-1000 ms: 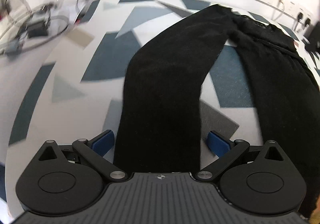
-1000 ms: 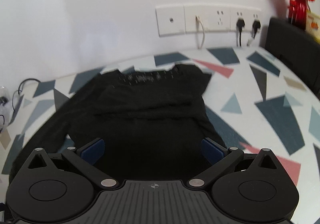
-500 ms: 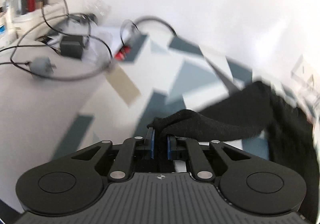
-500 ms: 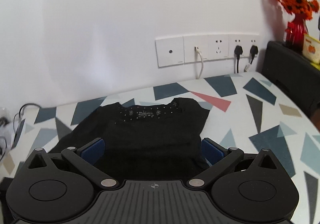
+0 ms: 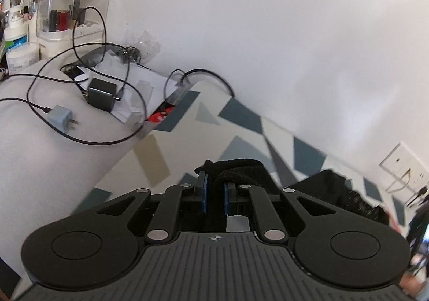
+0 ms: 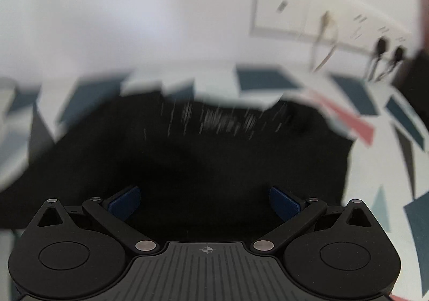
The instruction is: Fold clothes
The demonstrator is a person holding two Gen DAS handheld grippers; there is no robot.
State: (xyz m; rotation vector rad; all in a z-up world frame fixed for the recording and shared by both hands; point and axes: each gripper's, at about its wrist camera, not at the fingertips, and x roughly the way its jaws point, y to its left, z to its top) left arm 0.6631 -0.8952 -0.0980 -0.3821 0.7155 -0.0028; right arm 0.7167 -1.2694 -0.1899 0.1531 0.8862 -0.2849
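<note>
Table with triangle-pattern cover carries black top, spread flat, blurred in right wrist view. Right gripper over its lower part, jaws wide apart, holding nothing. Left gripper jaws closed on a black sleeve end, lifted off table. Chargers and cables far left.

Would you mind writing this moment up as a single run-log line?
step: folding sleeve | left gripper: shut on sleeve, lifted | right gripper: open above black top | right view blurred
</note>
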